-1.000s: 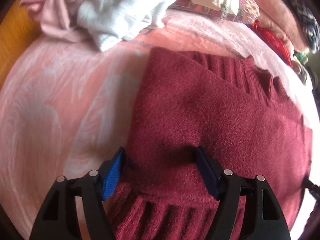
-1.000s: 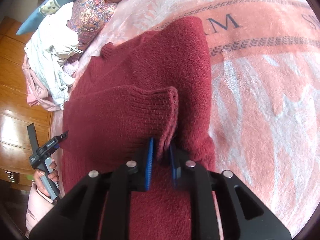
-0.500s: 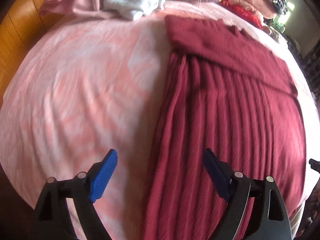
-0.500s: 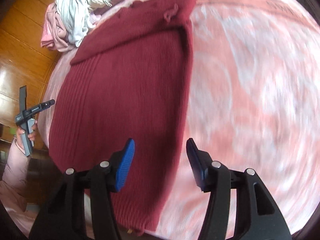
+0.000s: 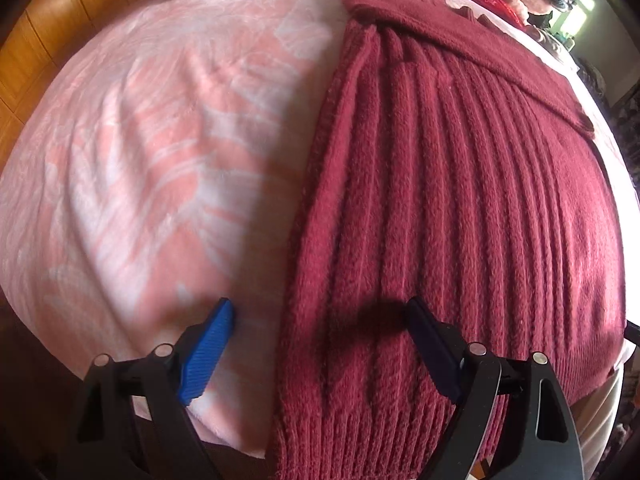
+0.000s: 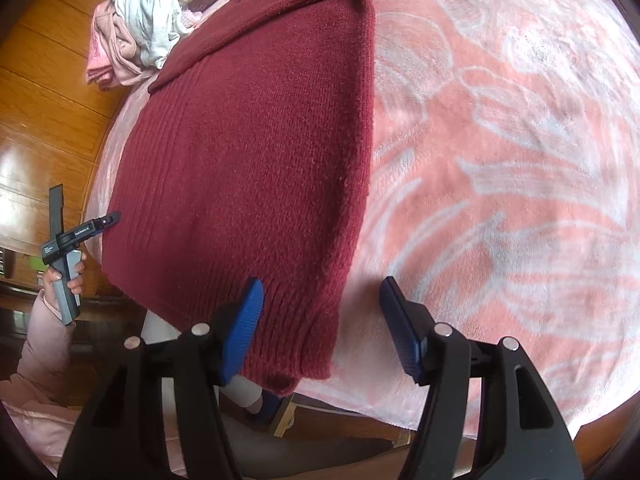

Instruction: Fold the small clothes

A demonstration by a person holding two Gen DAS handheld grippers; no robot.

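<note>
One view alone, right wrist, shows the hand (image 6: 66, 276); both show the sweater (image 5: 460, 220).

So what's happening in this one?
A person with tongs in each hand is folding a dark red sweater on a pink blanket. The sleeves look already folded in. Both tongs hang open over the hem, one at each bottom corner: left tongs, right tongs. Their jaws have just been opening and grip nothing. More clothes are heaped beyond.
</note>
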